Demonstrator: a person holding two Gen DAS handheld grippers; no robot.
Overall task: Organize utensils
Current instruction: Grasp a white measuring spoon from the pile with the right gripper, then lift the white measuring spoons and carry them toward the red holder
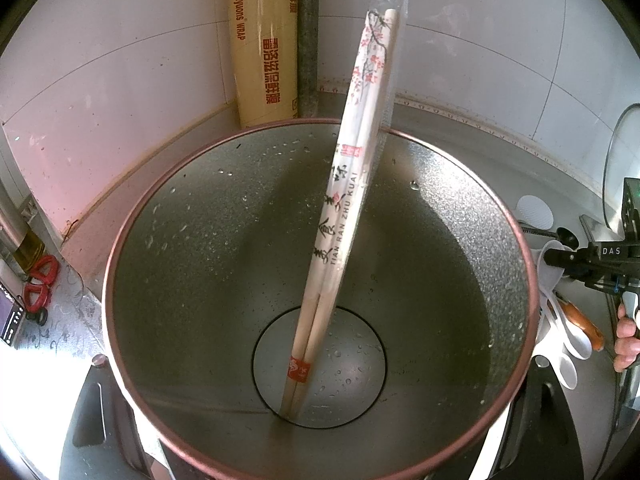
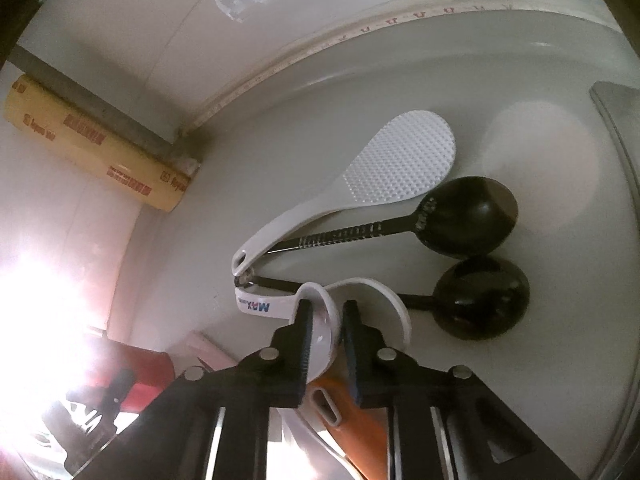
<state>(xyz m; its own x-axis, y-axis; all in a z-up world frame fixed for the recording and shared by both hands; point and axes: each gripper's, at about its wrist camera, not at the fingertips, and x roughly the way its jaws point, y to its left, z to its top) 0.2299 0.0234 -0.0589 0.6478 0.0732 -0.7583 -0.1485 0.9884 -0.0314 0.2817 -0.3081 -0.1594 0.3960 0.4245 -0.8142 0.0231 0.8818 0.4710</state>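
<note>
A speckled metal canister [image 1: 192,264] with a pink rim fills the left wrist view, and my left gripper [image 1: 320,420] is shut on its sides, fingers [image 1: 92,408] showing low on either flank. A wrapped pair of chopsticks [image 1: 340,220] leans inside it. In the right wrist view my right gripper [image 2: 326,332] is shut on the bowl of a white spoon [image 2: 322,316]; the handle with "MAX" printed on it runs left. Beside it lie a white rice paddle [image 2: 400,156], two black spoons [image 2: 472,216] and an orange-handled tool [image 2: 352,424]. The right gripper [image 1: 560,254] also shows at the right edge of the left wrist view.
A yellow cling-wrap box [image 1: 262,48] stands in the tiled corner beside a grey pipe [image 1: 308,40]. Red-handled scissors [image 1: 40,284] lie to the left. A glass lid [image 1: 616,152] leans at far right. A hand [image 1: 626,340] holds the right gripper's handle.
</note>
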